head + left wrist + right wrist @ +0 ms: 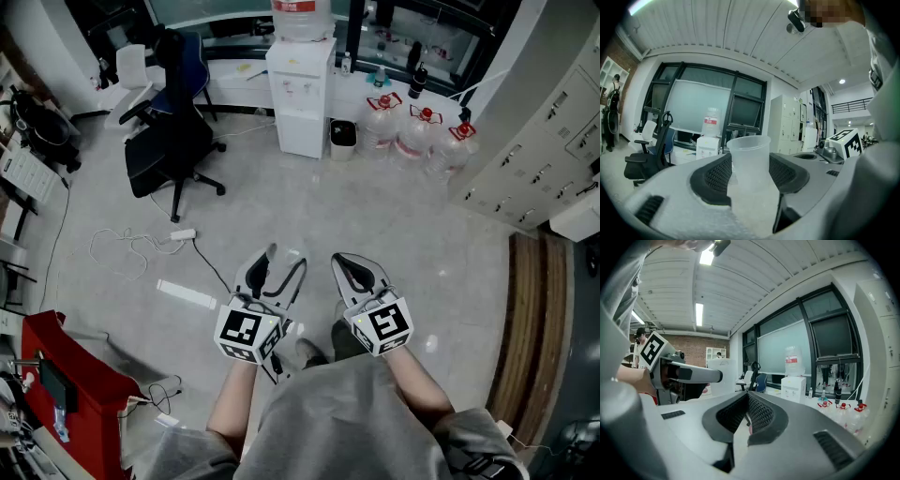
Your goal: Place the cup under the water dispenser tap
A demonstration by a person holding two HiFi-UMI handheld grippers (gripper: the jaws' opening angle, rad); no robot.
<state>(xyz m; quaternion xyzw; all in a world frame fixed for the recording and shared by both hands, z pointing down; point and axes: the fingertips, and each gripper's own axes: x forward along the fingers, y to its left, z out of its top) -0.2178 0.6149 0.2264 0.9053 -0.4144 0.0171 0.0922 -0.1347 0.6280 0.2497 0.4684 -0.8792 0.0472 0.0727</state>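
Black chair [173, 127], floor cable [127, 248], bottles [417, 131] beside dispenser [300, 94]

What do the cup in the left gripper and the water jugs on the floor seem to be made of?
Cup: thin frosted plastic, likely; the background shows dimly through its matte wall. Water jugs: clear glossy plastic, probably; see-through bodies with highlights and red caps.

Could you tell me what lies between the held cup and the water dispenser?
Only bare floor separates cup from dispenser, as the head view shows.
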